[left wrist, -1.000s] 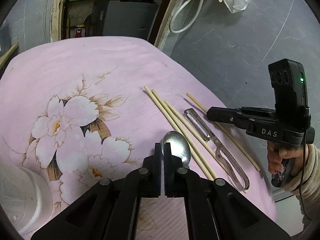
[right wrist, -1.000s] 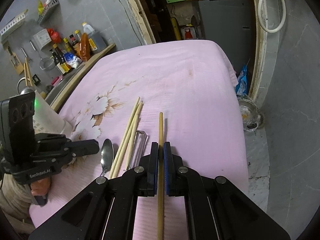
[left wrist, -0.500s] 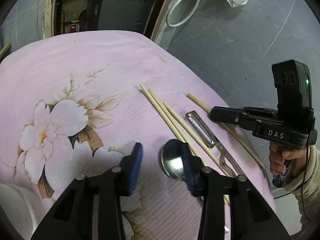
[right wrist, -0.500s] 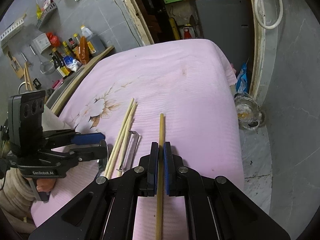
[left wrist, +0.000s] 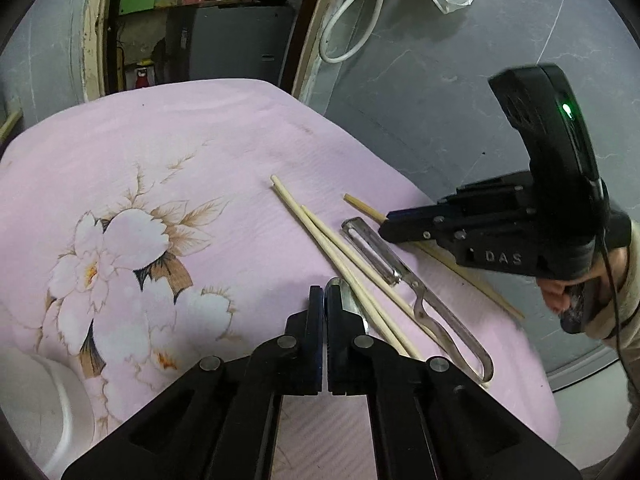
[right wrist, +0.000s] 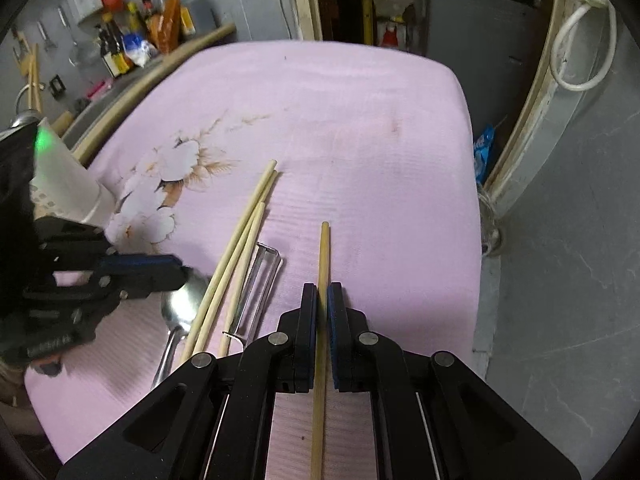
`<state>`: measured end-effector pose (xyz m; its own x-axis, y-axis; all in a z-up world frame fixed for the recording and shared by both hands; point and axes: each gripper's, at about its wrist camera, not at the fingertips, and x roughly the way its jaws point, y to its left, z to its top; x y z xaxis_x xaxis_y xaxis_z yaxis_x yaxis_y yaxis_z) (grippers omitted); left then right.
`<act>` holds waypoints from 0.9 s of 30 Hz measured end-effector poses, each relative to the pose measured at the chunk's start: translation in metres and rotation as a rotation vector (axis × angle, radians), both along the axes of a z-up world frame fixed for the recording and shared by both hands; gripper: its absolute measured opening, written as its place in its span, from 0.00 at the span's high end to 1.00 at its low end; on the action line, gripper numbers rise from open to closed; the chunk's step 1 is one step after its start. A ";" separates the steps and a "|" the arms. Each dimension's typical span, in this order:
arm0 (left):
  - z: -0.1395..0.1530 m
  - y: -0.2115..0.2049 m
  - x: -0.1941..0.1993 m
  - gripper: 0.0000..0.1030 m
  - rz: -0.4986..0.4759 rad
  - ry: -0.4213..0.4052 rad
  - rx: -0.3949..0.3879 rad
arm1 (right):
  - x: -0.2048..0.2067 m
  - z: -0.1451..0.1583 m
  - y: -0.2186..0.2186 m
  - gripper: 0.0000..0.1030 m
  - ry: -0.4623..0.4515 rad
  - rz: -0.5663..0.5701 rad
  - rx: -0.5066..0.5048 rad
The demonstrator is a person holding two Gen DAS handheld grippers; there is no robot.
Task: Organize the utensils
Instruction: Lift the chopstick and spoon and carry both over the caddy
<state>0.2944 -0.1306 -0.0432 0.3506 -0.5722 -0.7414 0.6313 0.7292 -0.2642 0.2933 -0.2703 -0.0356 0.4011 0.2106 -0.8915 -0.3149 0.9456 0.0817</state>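
Observation:
On the pink floral cloth (left wrist: pixel 224 152) lie three pale chopsticks (left wrist: pixel 340 258), a metal peeler (left wrist: pixel 384 256) and a steel spoon (right wrist: pixel 182 304). My left gripper (left wrist: pixel 323 294) is closing and its jaws stand together with nothing visible between the pads. Its tips sit at the left rim of the spoon's bowl (left wrist: pixel 345 300). From the right wrist view, the left gripper (right wrist: pixel 180 272) covers the top of that bowl. My right gripper (right wrist: pixel 321 292) is shut on a darker chopstick (right wrist: pixel 323 248), which runs between its pads. In the left wrist view the right gripper (left wrist: pixel 385 226) is right of the peeler, with the darker chopstick (left wrist: pixel 358 203) sticking out past it.
A white container (left wrist: pixel 36 400) stands at the cloth's near left; it shows as a white perforated tub (right wrist: pixel 68 184) behind the left gripper. Bottles (right wrist: pixel 160 28) line a ledge beyond the table's left side. The cloth's right edge (right wrist: pixel 472 216) drops to a grey floor.
The left gripper opened around the spoon's bowl and then shut again at the bowl's left rim. The right gripper, still shut on the darker chopstick, rolled and shifted slightly.

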 end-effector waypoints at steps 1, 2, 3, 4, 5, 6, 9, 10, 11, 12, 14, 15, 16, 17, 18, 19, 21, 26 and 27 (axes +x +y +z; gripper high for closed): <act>0.003 0.003 -0.003 1.00 0.012 -0.013 -0.002 | 0.000 0.000 0.000 0.96 -0.001 -0.002 -0.007; 0.005 0.004 -0.006 1.00 0.021 -0.026 -0.006 | -0.002 0.000 0.001 0.96 -0.007 -0.010 -0.012; 0.009 0.006 -0.010 1.00 0.033 -0.047 -0.012 | -0.003 0.000 0.001 0.97 -0.015 -0.016 -0.013; 0.013 0.009 -0.014 1.00 0.047 -0.074 -0.017 | -0.007 0.002 -0.001 0.97 -0.031 -0.024 -0.003; 0.018 0.013 -0.019 1.00 0.064 -0.105 -0.023 | -0.009 0.004 -0.002 0.97 -0.046 -0.032 0.024; 0.023 0.017 -0.024 1.00 0.082 -0.135 -0.029 | -0.014 0.008 -0.005 0.97 -0.067 -0.043 0.065; 0.035 0.027 -0.037 1.00 0.152 -0.232 -0.028 | -0.037 0.025 -0.014 0.97 -0.201 -0.083 0.186; 0.038 0.032 -0.041 1.00 0.176 -0.260 -0.030 | -0.043 0.029 -0.015 0.97 -0.229 -0.090 0.228; 0.041 0.036 -0.044 1.00 0.204 -0.284 -0.034 | -0.052 0.035 -0.016 0.97 -0.276 -0.099 0.282; 0.044 0.038 -0.047 1.00 0.228 -0.303 -0.037 | -0.060 0.041 -0.015 0.97 -0.329 -0.102 0.318; 0.056 0.047 -0.054 1.00 0.277 -0.354 -0.055 | -0.083 0.056 -0.007 0.97 -0.496 -0.094 0.371; 0.061 0.050 -0.058 1.00 0.296 -0.382 -0.062 | -0.091 0.062 -0.004 0.97 -0.562 -0.085 0.401; 0.070 0.056 -0.064 1.00 0.318 -0.421 -0.073 | -0.097 0.066 0.000 0.97 -0.606 -0.080 0.425; 0.075 0.060 -0.069 1.00 0.334 -0.448 -0.081 | -0.101 0.071 0.006 0.97 -0.658 -0.077 0.444; 0.084 0.067 -0.075 1.00 0.358 -0.487 -0.093 | -0.108 0.076 0.012 0.97 -0.718 -0.067 0.463; 0.090 0.070 -0.080 1.00 0.374 -0.515 -0.097 | -0.113 0.080 0.018 0.97 -0.766 -0.057 0.468; 0.101 0.076 -0.091 1.00 0.407 -0.568 -0.098 | -0.118 0.087 0.033 0.97 -0.844 -0.039 0.462; 0.130 0.109 -0.111 1.00 0.497 -0.663 -0.095 | -0.123 0.109 0.071 0.97 -1.012 0.024 0.508; 0.134 0.117 -0.115 1.00 0.513 -0.670 -0.100 | -0.121 0.114 0.079 0.97 -1.030 0.036 0.533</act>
<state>0.1799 -0.0134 0.0913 0.9316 -0.2741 -0.2385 0.2748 0.9610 -0.0311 0.1724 -0.1913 0.0781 0.8711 0.4875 0.0588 -0.4904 0.8574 0.1564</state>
